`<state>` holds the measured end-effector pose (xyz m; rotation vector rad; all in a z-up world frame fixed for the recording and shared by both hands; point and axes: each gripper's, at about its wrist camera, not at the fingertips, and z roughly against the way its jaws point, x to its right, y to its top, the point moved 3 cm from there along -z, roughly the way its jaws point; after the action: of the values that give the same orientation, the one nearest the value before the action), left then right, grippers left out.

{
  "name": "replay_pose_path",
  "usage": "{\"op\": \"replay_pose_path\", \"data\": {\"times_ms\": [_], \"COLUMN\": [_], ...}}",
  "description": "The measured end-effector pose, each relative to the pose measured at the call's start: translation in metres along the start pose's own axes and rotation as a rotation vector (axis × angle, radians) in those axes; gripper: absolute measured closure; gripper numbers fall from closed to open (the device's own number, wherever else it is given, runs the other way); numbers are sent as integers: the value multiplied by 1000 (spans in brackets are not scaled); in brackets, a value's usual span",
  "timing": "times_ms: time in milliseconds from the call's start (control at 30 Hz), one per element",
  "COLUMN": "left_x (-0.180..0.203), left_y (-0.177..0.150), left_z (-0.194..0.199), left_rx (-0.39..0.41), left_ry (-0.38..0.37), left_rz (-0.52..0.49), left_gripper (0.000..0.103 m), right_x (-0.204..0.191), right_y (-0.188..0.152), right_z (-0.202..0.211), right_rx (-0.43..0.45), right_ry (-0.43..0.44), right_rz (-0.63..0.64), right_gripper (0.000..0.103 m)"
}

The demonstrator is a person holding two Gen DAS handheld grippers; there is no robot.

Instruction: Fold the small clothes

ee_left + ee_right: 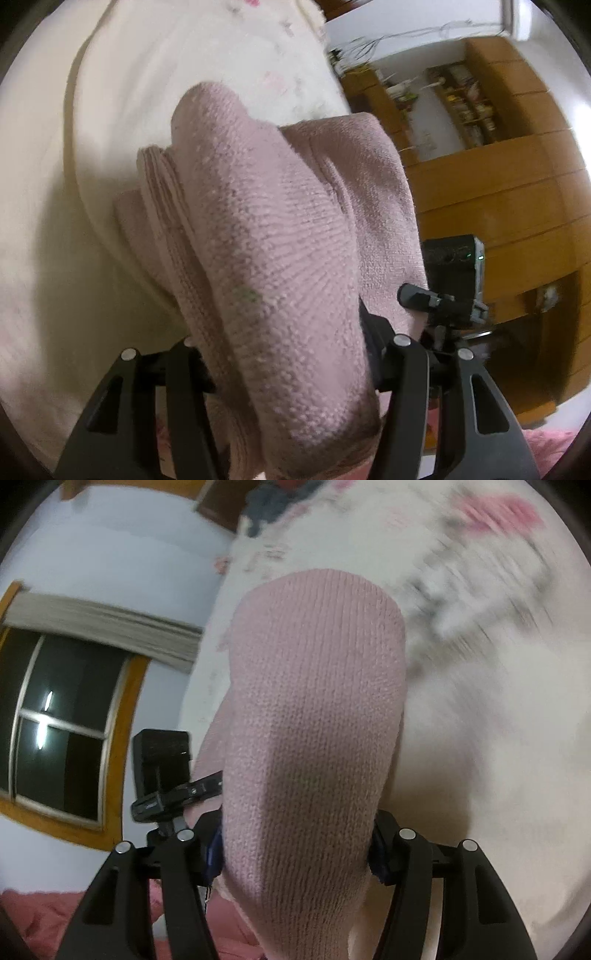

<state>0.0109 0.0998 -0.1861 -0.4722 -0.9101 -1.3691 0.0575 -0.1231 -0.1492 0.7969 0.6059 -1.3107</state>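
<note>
Left wrist view: the left tool has its two fingers pinched on a pink knitted garment, which bulges up between them and drapes ahead over a white patterned sheet. Right wrist view: the right tool likewise grips the pink knitted garment between its closed-in fingers, the cloth humped just ahead, with a window off to the left.

Home bedroom: orange-brown wooden wardrobe panelling with cluttered open shelves, orange-framed dark window, white floral bedsheet.
</note>
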Motion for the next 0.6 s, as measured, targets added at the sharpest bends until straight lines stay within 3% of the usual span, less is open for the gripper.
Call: {"op": "replay_pose_path", "data": {"times_ms": [100, 267, 467, 600], "left_x": [-6, -6, -28, -22], "left_y": [-10, -14, -10, -18], "left_z": [-16, -23, -4, 16], "left_rx": [6, 28, 54, 70], "left_ry": [53, 81, 77, 139], "left_rz": [-42, -52, -5, 0], "left_gripper": [48, 44, 36, 29], "right_x": [24, 35, 36, 32], "right_y": [-11, -20, -26, -28], "right_z": [-15, -18, -22, -13], "right_rx": [3, 73, 86, 79], "right_ry": [-46, -33, -31, -86], "right_rz": [-24, -35, -36, -29], "right_gripper": [40, 35, 29, 24]}}
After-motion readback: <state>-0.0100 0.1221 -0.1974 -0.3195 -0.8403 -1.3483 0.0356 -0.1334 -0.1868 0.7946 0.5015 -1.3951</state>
